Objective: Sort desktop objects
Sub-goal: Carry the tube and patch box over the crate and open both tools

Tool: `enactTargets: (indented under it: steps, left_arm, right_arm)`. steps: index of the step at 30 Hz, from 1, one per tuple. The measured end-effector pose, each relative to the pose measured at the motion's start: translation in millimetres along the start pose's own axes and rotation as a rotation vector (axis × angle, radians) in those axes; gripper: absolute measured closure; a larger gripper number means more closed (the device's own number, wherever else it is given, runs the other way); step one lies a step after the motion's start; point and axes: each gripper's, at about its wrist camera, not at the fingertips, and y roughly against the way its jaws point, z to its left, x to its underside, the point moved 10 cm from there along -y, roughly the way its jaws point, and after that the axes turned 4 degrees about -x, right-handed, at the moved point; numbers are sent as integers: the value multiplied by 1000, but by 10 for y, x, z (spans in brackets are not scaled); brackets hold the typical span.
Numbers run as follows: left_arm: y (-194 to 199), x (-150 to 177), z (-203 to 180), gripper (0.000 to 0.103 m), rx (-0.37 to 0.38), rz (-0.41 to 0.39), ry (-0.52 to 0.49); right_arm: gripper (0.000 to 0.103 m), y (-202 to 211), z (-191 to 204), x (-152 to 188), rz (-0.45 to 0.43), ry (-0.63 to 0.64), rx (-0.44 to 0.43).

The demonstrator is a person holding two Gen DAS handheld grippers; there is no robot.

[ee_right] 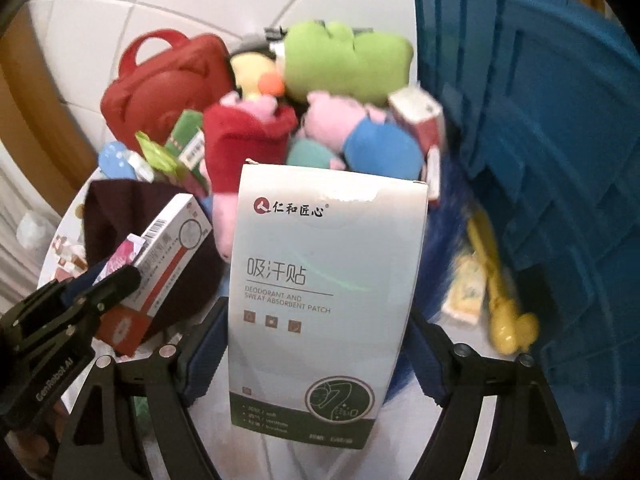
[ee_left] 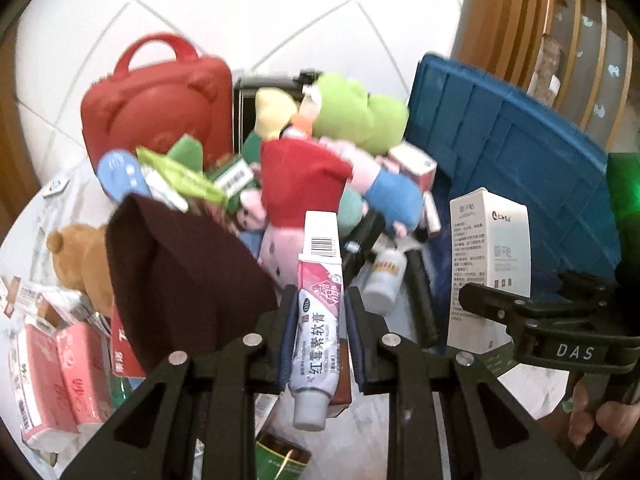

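My left gripper [ee_left: 320, 320] is shut on a white and pink ointment tube [ee_left: 319, 320], cap toward the camera, held above the cluttered table. My right gripper [ee_right: 316, 344] is shut on a white sweat-patch box [ee_right: 320, 304] held upright; the box also shows in the left wrist view [ee_left: 488, 264] with the right gripper [ee_left: 560, 332] under it. The left gripper [ee_right: 80, 304] shows at the left of the right wrist view, the pink tube end [ee_right: 120, 260] between its fingers. Behind lies a pile of plush toys [ee_left: 320, 168].
A blue crate [ee_left: 520, 148] stands at the right. A red bear case [ee_left: 156, 100], dark maroon cloth [ee_left: 180, 280], brown teddy [ee_left: 80, 256], pink tissue packs [ee_left: 56, 380], a small white bottle [ee_left: 384, 276], medicine boxes and a yellow toy [ee_right: 500, 300] crowd the table.
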Motion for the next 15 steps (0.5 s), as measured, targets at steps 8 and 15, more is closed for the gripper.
enactTargets:
  steps: [8, 15]
  left_arm:
    - [415, -330, -156, 80, -11, -102, -3]
    - [818, -701, -540, 80, 0, -175, -27]
  right_arm:
    - [22, 466, -27, -222, -89, 39, 25]
    - [22, 1192, -129, -508, -196, 65, 44]
